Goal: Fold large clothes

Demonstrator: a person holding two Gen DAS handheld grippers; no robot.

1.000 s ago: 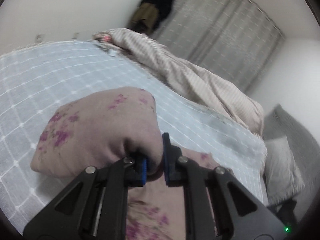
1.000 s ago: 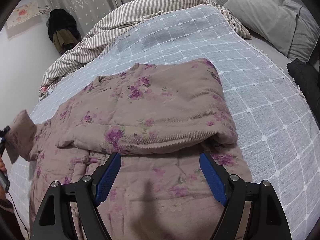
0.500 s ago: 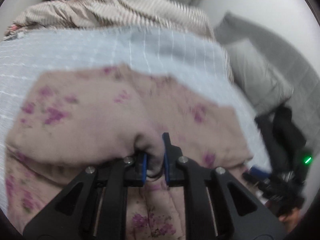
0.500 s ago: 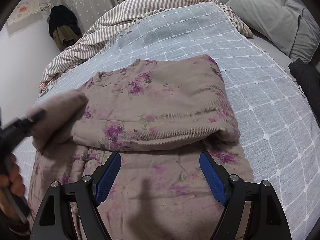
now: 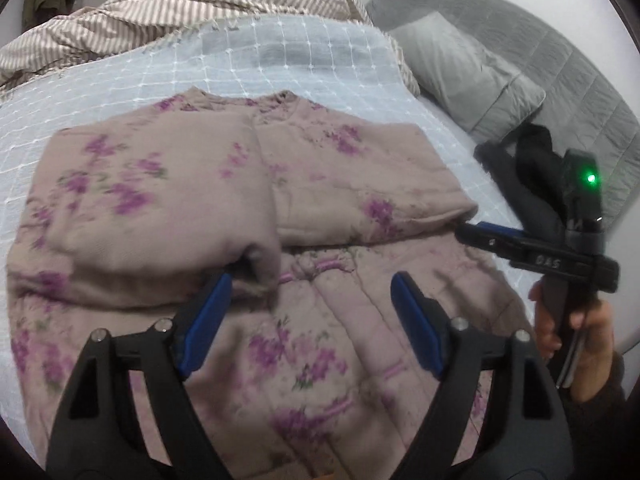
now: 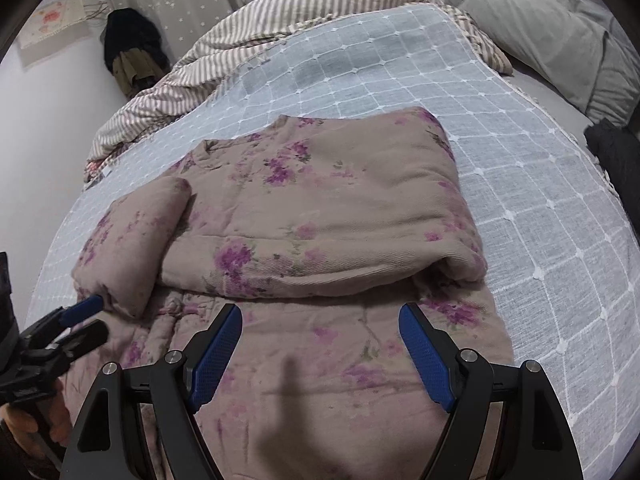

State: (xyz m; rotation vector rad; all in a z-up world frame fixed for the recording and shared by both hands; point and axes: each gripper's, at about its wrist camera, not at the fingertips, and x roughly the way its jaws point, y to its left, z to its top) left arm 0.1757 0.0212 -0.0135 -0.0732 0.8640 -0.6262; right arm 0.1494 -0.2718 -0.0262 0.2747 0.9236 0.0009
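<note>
Right under both grippers sits the floral padded jacket [image 6: 320, 240], both sleeves folded in. Left gripper [image 5: 310, 312] just popped wide open, sleeve cuff [image 5: 256, 268] beside its left pad, nothing gripped. Right gripper [image 6: 320, 354] hangs wide open, empty. Beyond: checked bedspread [image 6: 400, 72], striped duvet [image 6: 300, 4].

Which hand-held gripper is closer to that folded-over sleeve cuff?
Left. The left hand-held gripper sits right at the sleeve cuff, open; the right hand-held gripper hovers open over the jacket's middle.

Left gripper [image 5: 310, 312]: black plastic arms w/ triangular cut-outs, blue textured pads inside the jaws, silver screws behind each pad. Right gripper [image 6: 320, 352]: same build; small green light and white lettering on its body. Dark sleeve [image 5: 600, 384] at wrist.
</note>
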